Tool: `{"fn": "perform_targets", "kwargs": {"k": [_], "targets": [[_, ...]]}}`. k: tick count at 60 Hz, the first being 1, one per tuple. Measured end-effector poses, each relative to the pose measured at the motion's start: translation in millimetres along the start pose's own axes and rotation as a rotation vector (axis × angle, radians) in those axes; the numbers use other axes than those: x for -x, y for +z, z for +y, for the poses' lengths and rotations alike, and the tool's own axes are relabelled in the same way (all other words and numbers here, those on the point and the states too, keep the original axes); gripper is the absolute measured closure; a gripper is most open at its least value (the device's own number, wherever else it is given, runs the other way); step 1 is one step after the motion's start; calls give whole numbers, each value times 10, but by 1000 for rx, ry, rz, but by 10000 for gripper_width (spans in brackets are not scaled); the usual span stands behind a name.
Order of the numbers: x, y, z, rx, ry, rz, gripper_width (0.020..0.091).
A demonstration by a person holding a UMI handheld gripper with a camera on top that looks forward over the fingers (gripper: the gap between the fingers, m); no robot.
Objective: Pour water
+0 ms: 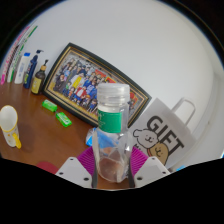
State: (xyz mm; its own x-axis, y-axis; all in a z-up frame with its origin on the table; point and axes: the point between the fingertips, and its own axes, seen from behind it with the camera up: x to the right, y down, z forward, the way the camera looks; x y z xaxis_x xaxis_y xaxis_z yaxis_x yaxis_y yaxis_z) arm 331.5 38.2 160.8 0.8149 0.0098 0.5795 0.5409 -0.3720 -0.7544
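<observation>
A clear plastic water bottle [112,135] with a white cap and a blue-green label stands upright between my fingers. Both magenta pads [89,160] press against its lower body, so my gripper [112,165] is shut on it. The bottle's base hangs above the brown wooden table [40,125]. No cup or other vessel for the water shows in this view.
A framed group photo [80,78] leans against the white wall behind. A white GIFT bag [165,135] stands to the right. Several bottles [30,72] stand at the far left, a white and yellow tube [9,125] nearer, and small green items [62,118] lie on the table.
</observation>
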Motion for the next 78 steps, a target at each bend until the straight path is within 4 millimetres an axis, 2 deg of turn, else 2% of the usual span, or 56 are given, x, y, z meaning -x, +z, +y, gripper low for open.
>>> {"fn": "perform_targets", "kwargs": {"k": [7, 14, 20, 24, 28, 34, 44, 53, 62, 69, 78], "targets": [[127, -340, -368, 12, -231, 94, 688], [451, -598, -643, 15, -489, 156, 688], [741, -729, -803, 2, -740, 192, 685], [934, -765, -845, -6, -910, 204, 687], [1033, -790, -846, 6, -1073, 228, 684], [1052, -798, -777, 51, -1248, 255, 685], [1080, -796, -828, 81, -1425, 282, 685], [1092, -784, -873, 90, -1480, 292, 683], [1108, -782, -886, 79, -1392, 266, 684], [1162, -812, -893, 48, -1146, 183, 682], [1075, -937, -996, 12, -672, 80, 685]]}}
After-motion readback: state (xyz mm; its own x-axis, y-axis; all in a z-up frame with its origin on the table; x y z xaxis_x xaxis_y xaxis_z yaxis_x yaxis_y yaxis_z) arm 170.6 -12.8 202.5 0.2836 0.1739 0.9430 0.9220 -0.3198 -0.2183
